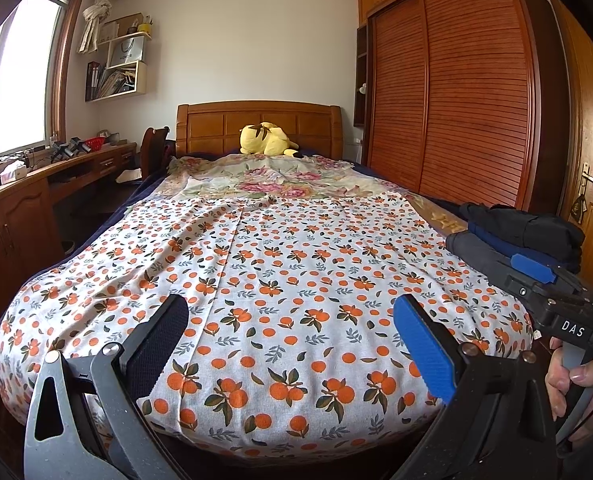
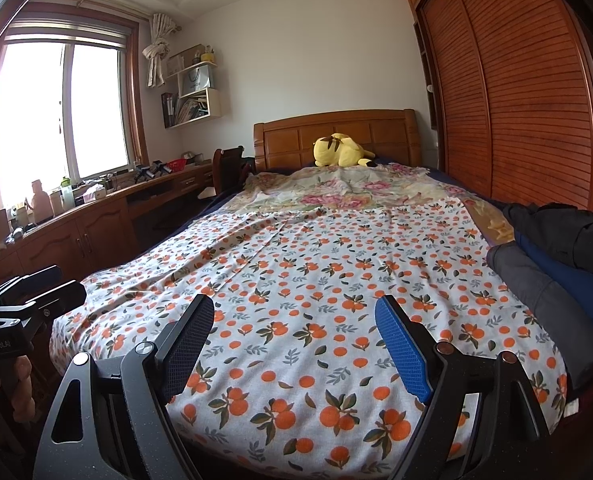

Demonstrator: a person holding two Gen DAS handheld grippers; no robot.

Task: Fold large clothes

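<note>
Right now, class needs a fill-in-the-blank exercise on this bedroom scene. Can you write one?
1. The left tongs and right tongs both stand ____.
2. The cloth spread on the bed is printed with ____.
3. The yellow plush toy lies by the wooden ____.
4. The dark folded clothes lie on the bed's ____ side.

Answers: open; oranges; headboard; right

Near end of bed: sheet [image 1: 280, 280] is lying spread across the mattress.
Far end of bed: blanket [image 1: 264, 178] is lying behind the sheet, with the plush toy [image 1: 265, 140] sitting behind it against the headboard [image 1: 258, 126].
Right edge of bed: pile of clothes [image 1: 524, 236] is lying beside the sheet.
Left of bed: desk [image 1: 48, 176] is running under the window [image 2: 60, 108].
Right of bed: wardrobe [image 1: 456, 96] is standing along the wall.
</note>
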